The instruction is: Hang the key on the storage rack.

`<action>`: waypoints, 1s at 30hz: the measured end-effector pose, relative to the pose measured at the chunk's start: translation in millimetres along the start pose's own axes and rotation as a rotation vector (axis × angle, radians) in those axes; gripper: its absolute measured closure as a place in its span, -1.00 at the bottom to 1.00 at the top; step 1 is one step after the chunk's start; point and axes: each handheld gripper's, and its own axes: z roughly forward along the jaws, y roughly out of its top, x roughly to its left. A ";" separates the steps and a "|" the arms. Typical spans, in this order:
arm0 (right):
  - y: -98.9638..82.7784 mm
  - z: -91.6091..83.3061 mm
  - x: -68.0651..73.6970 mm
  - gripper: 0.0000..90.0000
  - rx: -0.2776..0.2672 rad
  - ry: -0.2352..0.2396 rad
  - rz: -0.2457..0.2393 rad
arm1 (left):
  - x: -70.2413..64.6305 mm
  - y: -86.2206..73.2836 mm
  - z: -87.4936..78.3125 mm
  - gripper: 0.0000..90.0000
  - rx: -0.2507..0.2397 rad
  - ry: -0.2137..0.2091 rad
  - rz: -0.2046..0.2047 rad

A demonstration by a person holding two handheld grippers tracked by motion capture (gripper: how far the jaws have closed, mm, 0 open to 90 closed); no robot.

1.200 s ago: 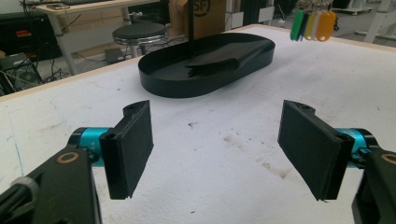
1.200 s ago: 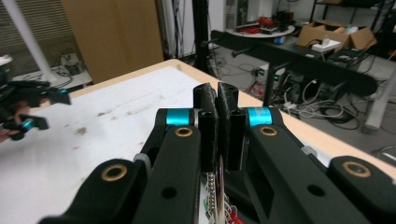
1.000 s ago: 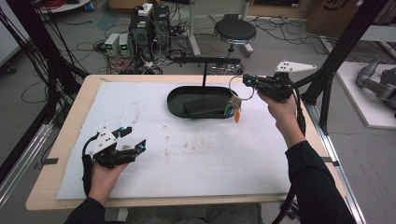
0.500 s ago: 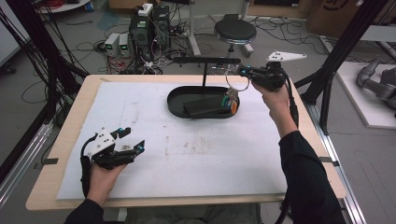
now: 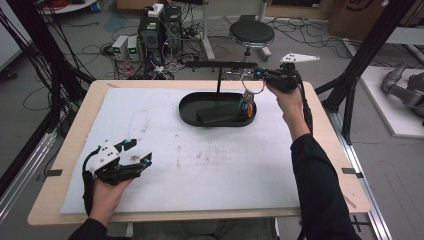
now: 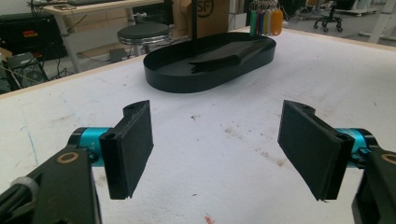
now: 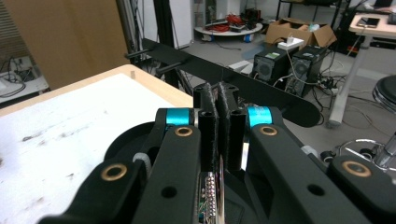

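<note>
A metal key ring (image 5: pixel 253 86) with several coloured tags (image 5: pixel 245 106) hangs from my right gripper (image 5: pixel 260 75), whose jaws are shut on it. The bunch dangles over the right end of the black oval tray (image 5: pixel 189 109), just below the black crossbar (image 5: pixel 220 64) of a stand. In the right gripper view the pads (image 7: pixel 219 100) are pressed together and point at the crossbar (image 7: pixel 266 95); the ring is hidden beneath them. My left gripper (image 5: pixel 137 152) rests open on the white mat at the near left, nothing between its pads (image 6: pixel 217 149). The tags (image 6: pixel 265 21) show beyond the tray (image 6: pixel 187 79).
A flat black object (image 5: pixel 217 115) lies inside the tray. The stand's post (image 5: pixel 218 80) rises from the tray's back. The white mat (image 5: pixel 210 170) covers the wooden table. A stool (image 5: pixel 251 34), computers and cables stand on the floor behind.
My right gripper has carried the key ring up, left and farther back, from beside the tray's right end to the crossbar. The left gripper has stayed still.
</note>
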 end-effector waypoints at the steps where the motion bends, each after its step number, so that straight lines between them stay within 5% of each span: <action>1: -1.4 2.0 -2.2 0.96 0.000 -0.004 0.008 | -0.1 -0.4 -0.4 -0.41 -0.001 0.001 -0.001; 16: -14.2 18.6 -20.1 0.96 -0.006 -0.064 0.063 | -0.8 -3.1 -3.7 -0.41 0.006 0.007 -0.002; 30: -20.3 24.8 -26.9 0.95 0.011 -0.106 0.068 | -1.4 -4.2 -2.7 -0.41 0.010 0.001 -0.002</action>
